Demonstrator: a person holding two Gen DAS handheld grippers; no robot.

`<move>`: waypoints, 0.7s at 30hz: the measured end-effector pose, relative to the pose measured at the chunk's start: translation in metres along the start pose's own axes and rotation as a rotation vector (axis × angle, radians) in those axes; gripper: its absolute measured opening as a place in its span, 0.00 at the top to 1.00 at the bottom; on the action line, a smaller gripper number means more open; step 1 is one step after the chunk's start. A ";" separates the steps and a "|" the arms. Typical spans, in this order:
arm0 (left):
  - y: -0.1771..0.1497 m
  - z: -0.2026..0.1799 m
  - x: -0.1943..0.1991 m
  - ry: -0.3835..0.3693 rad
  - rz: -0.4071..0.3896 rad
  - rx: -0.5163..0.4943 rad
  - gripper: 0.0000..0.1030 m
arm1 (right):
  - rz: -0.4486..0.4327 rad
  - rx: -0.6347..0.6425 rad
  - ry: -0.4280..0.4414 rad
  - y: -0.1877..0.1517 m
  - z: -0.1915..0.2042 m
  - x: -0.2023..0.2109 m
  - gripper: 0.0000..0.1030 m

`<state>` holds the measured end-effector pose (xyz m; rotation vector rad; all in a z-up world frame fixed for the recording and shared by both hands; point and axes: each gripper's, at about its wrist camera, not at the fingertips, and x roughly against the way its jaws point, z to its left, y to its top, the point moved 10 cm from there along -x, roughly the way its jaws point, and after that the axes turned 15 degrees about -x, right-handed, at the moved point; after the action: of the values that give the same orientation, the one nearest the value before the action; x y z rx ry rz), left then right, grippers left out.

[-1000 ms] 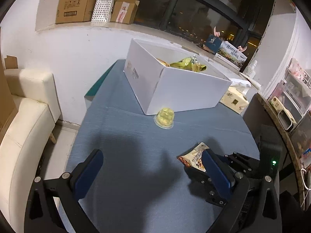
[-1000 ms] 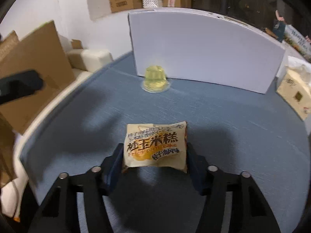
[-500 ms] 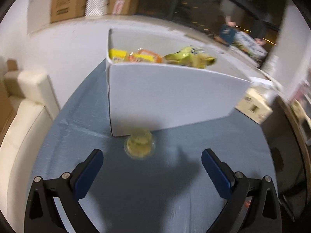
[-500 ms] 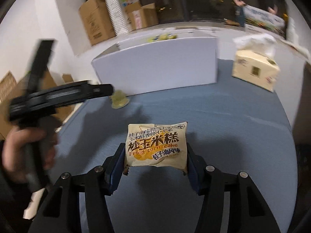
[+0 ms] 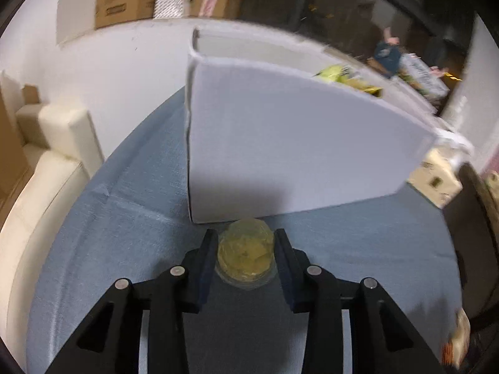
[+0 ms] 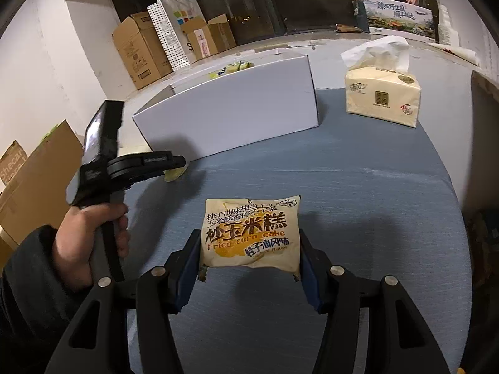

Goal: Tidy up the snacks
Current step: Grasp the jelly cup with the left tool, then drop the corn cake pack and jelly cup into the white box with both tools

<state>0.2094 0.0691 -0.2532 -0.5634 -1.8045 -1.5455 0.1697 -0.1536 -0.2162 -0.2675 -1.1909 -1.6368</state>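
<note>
Two snacks in play on my feeds. My right tool [image 6: 249, 261] is clamped on the corn cake packet [image 6: 251, 233], blue pads pressing its left and right edges. The packet sits label up with its print reading upright to the camera, long axis running side to side across the fingers, top edge pointing away toward the white box [image 6: 230, 109]. It looks to be above the blue surface [image 6: 358, 193], though I can't tell whether it touches.

My left tool [image 5: 244, 252] has its fingers closed in against both sides of the jelly cup [image 5: 244, 254], a round yellowish cup sitting just in front of the box's near wall, close to its left corner.

Only the left view shows that grip up close. The right view catches the cup as a sliver behind the left tool's tip, but it does show my left hand [image 6: 90, 240] on the handle, plus a tissue pack [image 6: 383, 93] right of the box. Yellow wrappers [image 5: 346, 78] peek over the box rim.
</note>
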 end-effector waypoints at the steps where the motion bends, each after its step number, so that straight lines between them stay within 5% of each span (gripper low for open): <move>1: -0.001 -0.002 0.009 -0.022 -0.015 -0.020 0.61 | 0.001 0.001 0.003 0.000 0.001 -0.001 0.40; 12: 0.028 -0.017 0.106 -0.170 -0.194 -0.127 0.61 | -0.020 0.008 0.017 0.013 0.018 -0.003 0.40; 21: 0.102 -0.035 0.124 -0.211 -0.307 -0.194 0.61 | -0.120 0.024 0.049 0.103 0.049 0.001 0.40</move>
<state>0.2061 0.0422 -0.0913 -0.5785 -1.9824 -1.9465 0.2363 -0.1109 -0.1336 -0.1424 -1.2087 -1.7216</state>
